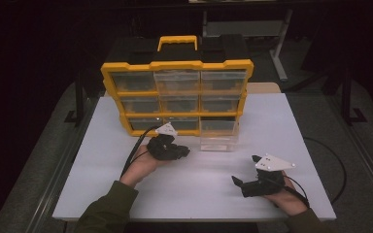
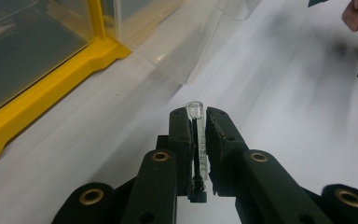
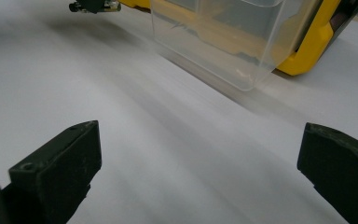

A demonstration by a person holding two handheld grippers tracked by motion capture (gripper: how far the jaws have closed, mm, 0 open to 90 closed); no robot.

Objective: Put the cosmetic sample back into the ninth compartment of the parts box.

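White table (image 1: 199,189) — left claw (image 2: 197,122) clamped on glass tube (image 2: 195,109), right claw (image 3: 200,158) wide apart

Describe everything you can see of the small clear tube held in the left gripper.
The tube is slim, clear and glass-like, with a round open rim at its far end. It lies lengthwise between the left gripper's black fingers, which clamp it from both sides. Its rim pokes just past the fingertips, raised above the white table.

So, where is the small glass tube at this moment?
The small glass tube is clamped between the left gripper's jaws in the left gripper view, above the white table, near the pulled-out clear drawer.
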